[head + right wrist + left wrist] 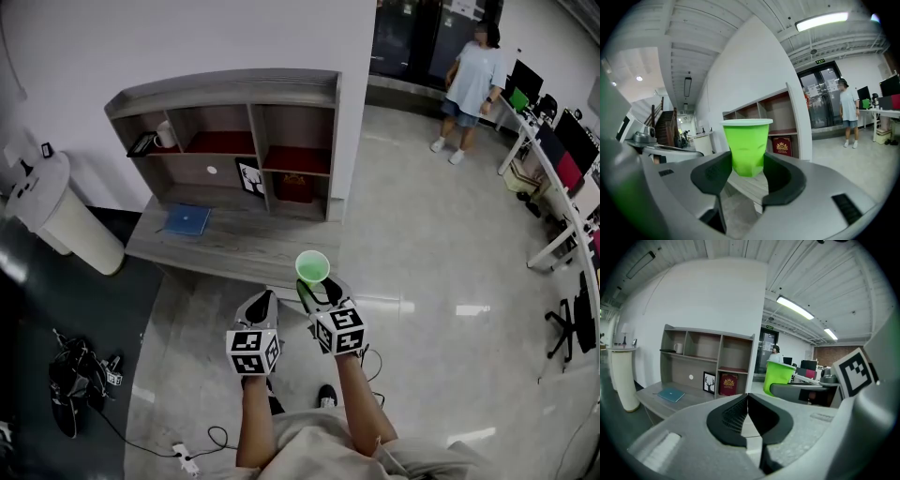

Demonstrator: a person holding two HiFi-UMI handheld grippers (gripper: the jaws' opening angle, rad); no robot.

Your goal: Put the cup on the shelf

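A bright green cup [746, 145] stands upright between the jaws of my right gripper [747, 169], which is shut on its lower half. In the head view the green cup [312, 266] hangs in the air just in front of the shelf's low desk ledge, with my right gripper [320, 292] behind it. My left gripper [261, 305] is beside it to the left, shut with nothing in it; its pads [736, 416] touch. From the left gripper view the green cup [778, 378] shows to the right. The grey shelf unit [234, 141] stands ahead against the white wall.
The shelf holds a white mug [166, 135], a framed picture [249, 177] and a red box [294, 187]; a blue book [187, 220] lies on its ledge. A white pillar stand [56, 211] is at the left. A person [469, 80] stands far right by desks [553, 169]. Cables [80, 380] lie on the floor.
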